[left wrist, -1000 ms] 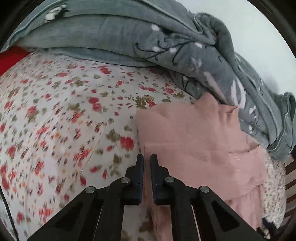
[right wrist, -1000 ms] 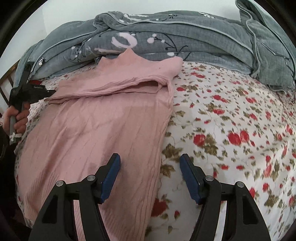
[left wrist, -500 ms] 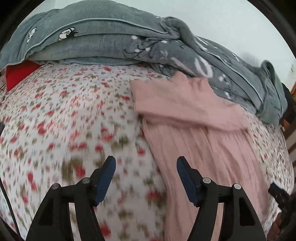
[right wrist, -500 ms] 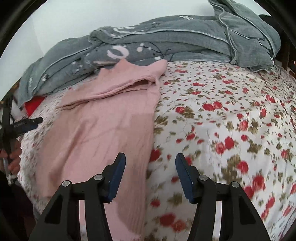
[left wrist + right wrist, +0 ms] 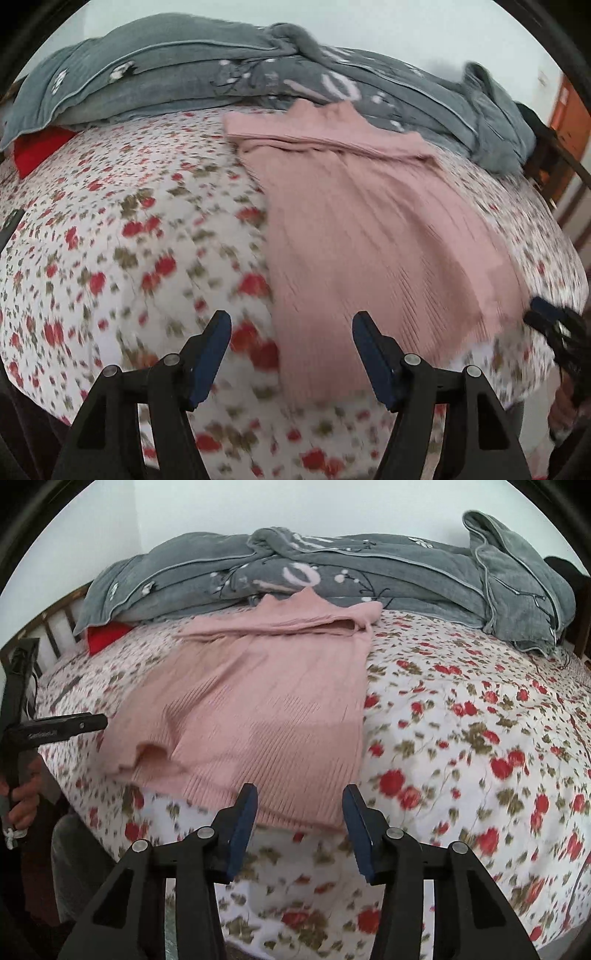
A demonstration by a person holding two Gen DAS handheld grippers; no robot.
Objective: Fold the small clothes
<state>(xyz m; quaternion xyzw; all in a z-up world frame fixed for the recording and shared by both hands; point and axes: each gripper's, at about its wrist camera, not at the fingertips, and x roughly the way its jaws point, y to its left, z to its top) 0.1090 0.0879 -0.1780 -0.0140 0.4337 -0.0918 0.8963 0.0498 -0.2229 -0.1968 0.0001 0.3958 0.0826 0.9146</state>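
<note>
**Now: pink sweater lies flat on the bed, both claws spread and empty**

Here the bed fills both views, covered by a white sheet printed with red flowers and green leaves. Along its far edge, against a pale wall, lies a heaped grey quilt with white markings. A red item shows partly from under the quilt's left end.

The pink sweater lies spread on the sheet, its ribbed body running from the quilt toward the near edge of the bed. Its sleeves are folded across the top in a band just below the collar, which touches the quilt. The hem's left corner is slightly rumpled and lifted.

The right claw hovers just at the sweater's near hem, fingers apart, holding nothing. The left claw is likewise spread wide and empty, over the sweater's left edge and the sheet beside it; that view is motion-blurred.
</note>
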